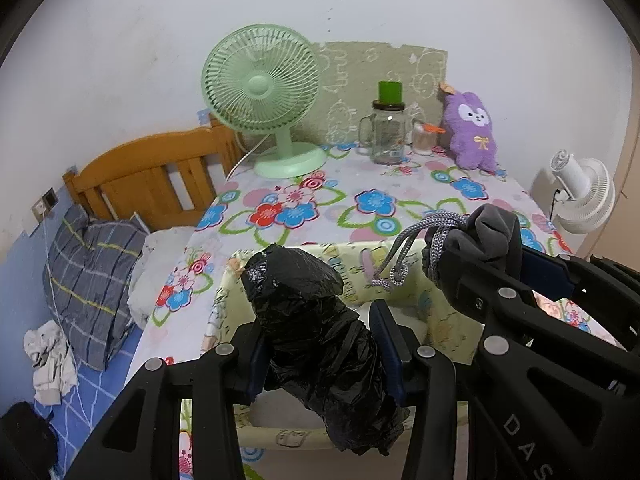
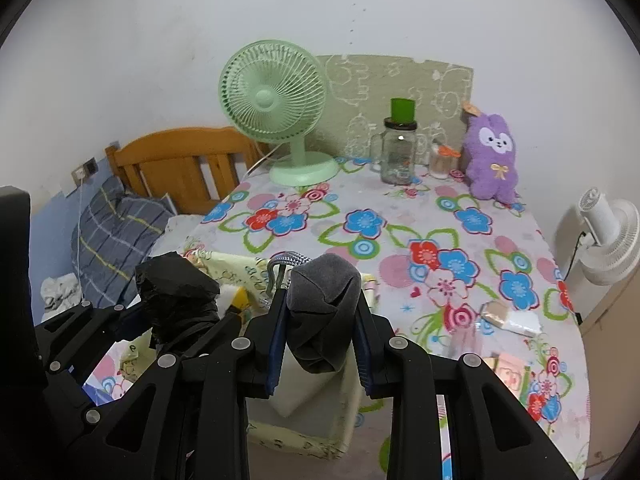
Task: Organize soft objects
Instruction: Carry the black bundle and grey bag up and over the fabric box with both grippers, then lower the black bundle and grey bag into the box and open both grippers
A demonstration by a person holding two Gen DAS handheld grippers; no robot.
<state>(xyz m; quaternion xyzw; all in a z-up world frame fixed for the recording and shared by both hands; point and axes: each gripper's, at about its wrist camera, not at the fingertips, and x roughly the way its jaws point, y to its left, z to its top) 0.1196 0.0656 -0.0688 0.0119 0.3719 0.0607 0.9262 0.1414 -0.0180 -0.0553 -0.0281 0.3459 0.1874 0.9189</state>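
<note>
My left gripper is shut on a crumpled black plastic bag bundle, held above a pale yellow fabric storage box at the table's near edge. My right gripper is shut on a grey velvet drawstring pouch, whose grey braided cord hangs loose over the same box. In the left wrist view the right gripper with its pouch sits just right of the black bundle. Seen from the right wrist, the left gripper's black bundle is at the left. A purple plush toy sits at the table's far right.
A floral tablecloth covers the table. At its back stand a green desk fan, a glass jar with a green cap and a small cup. Small packets lie right. A bed with a plaid pillow is left; a white fan right.
</note>
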